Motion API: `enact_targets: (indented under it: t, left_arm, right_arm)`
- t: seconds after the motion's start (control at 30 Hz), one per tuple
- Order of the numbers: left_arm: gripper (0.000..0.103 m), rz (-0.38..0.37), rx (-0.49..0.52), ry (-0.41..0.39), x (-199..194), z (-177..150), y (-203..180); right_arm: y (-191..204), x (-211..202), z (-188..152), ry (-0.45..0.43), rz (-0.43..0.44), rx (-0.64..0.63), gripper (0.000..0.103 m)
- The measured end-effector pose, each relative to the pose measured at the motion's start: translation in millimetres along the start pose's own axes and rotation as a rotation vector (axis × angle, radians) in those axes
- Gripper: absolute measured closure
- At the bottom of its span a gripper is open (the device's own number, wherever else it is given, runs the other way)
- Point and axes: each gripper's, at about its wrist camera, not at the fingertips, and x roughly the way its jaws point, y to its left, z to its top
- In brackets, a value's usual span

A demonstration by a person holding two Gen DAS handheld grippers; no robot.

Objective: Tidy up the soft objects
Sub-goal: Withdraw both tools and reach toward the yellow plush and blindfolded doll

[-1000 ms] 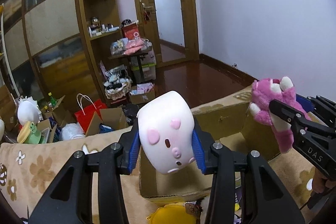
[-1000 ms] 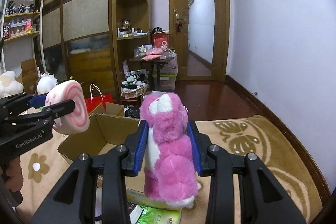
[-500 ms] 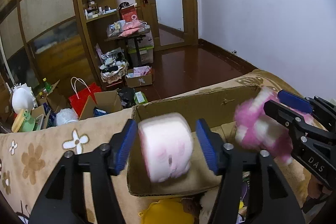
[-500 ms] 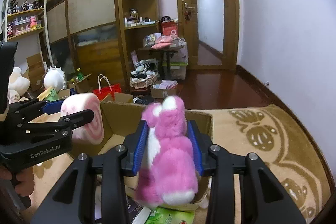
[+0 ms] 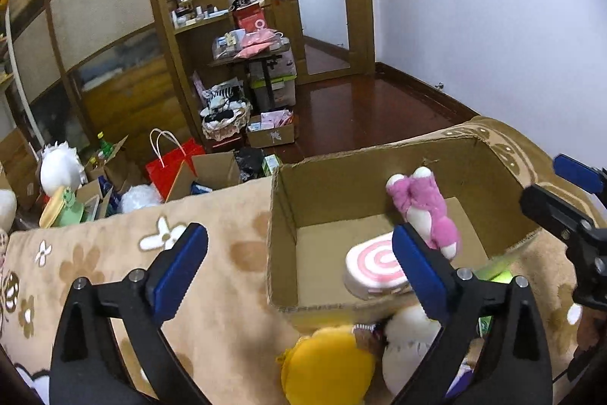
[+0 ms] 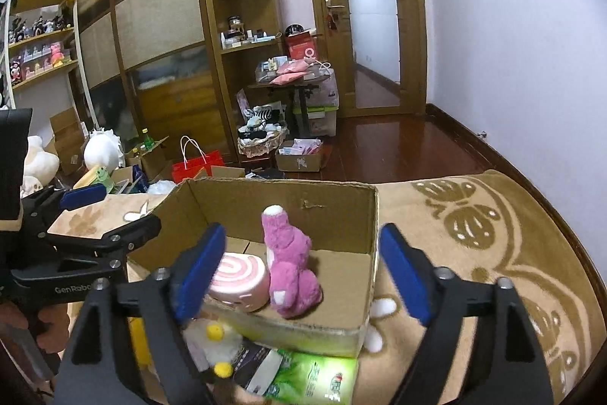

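An open cardboard box [image 5: 282,215] [image 6: 288,205] stands on a tan flowered blanket. Inside it lie a white roll toy with a pink swirl [image 5: 373,268] [image 6: 239,276] and a pink plush bear [image 5: 425,211] [image 6: 288,264], side by side and touching. My left gripper [image 5: 299,272] [image 6: 121,211] hovers over the box's near left edge, its jaws opening wide and gripping nothing. My right gripper [image 6: 301,272] [image 5: 550,185] hangs over the box's near right side, jaws also opening. The toys sit below and beyond its pads, free of them.
A yellow plush [image 5: 326,363] and a white plush [image 5: 409,340] lie against the box's near wall, beside a green packet [image 6: 315,378]. The blanket [image 5: 114,253] spreads left and right. Beyond its far edge the floor holds a red bag [image 5: 170,166], cartons and shelves.
Both grippers went from shut on a toy to wide open. The swirl roll and the pink bear dropped out of the jaws and now rest inside the box.
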Motion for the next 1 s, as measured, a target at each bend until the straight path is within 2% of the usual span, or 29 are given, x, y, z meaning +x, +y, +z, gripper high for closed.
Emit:
enact_targets:
  t: [0.03, 0.3, 0.63, 0.8, 1.0]
  left_arm:
    - [0.005, 0.001, -0.003, 0.004, -3.4, -2.3, 1.1]
    - [0.004, 0.003, -0.020, 0.022, -36.7, -20.2, 9.2]
    - [0.004, 0.004, -0.055, 0.076, -67.3, -36.1, 14.9]
    - [0.004, 0.000, -0.073, 0.116, -72.2, -46.9, 17.8]
    - [0.004, -0.004, -0.047, 0.169, -59.5, -52.8, 11.4]
  right_arm:
    - [0.2, -2.8, -0.4, -0.002, -0.001, 0.003, 0.000]
    - [4.0, -31.1, -3.2, -0.005, -0.022, 0.010, 0.000]
    - [9.7, -61.0, -18.8, -0.003, -0.005, 0.014, 0.000]
    - [21.1, -67.4, -25.3, -0.012, 0.007, -0.019, 0.000]
    - [36.3, -68.1, -32.1, -0.021, 0.011, -0.065, 0.000]
